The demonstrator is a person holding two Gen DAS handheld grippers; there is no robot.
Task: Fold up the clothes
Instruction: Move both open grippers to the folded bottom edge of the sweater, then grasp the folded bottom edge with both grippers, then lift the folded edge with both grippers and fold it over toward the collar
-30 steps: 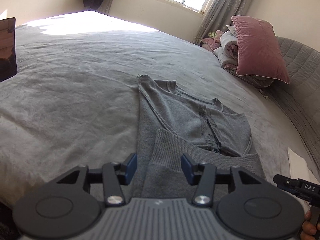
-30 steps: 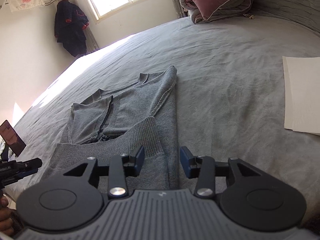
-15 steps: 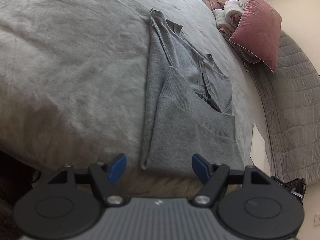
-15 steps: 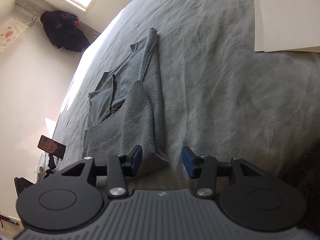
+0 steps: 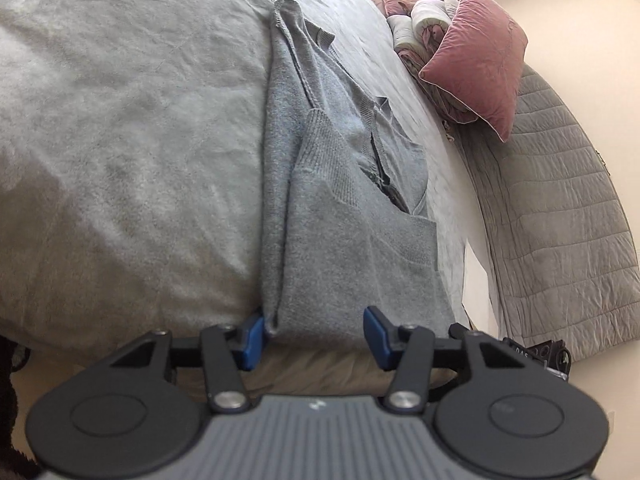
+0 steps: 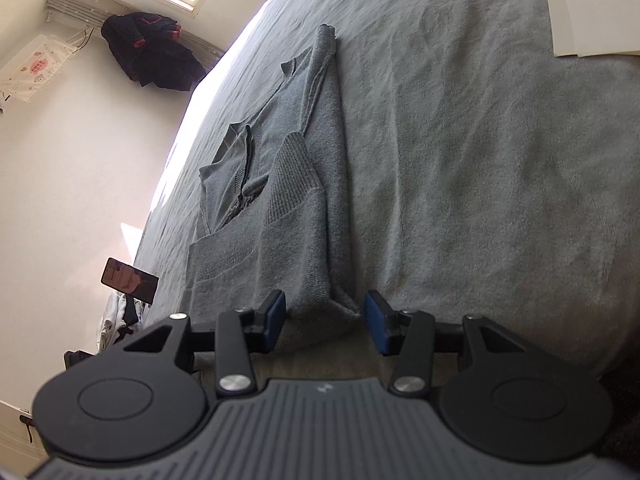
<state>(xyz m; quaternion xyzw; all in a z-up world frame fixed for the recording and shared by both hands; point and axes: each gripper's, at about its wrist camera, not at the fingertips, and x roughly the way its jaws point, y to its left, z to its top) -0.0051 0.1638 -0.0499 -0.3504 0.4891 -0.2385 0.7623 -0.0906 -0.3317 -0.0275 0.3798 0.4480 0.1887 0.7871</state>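
The left tongs (image 5: 314,338) are seen from behind, their blue pads standing moderately apart after having just been narrowing. The near left corner of a grey knitted sweater (image 5: 340,208) lies between them; one pad touches its edge while the other stands clear, so nothing is clamped yet. The right tongs (image 6: 325,322) are held at a similar medium gap astride the near right corner of the same sweater, with neither pad visibly pressing. Both are probably set at the two near corners so that the lower end can be lifted evenly and carried over the upper part.

The sweater is laid lengthwise on a grey bed (image 5: 120,140), its near end at the bed's edge, already narrowed into a long strip with the sleeves folded in across the body. This suggests the lengthwise fold is the step in hand.

Farther off, a pink pillow (image 5: 480,56) is propped on rolled bedding by the headboard, and a white sheet (image 6: 592,8) lies on the bed, well apart from the sweater.
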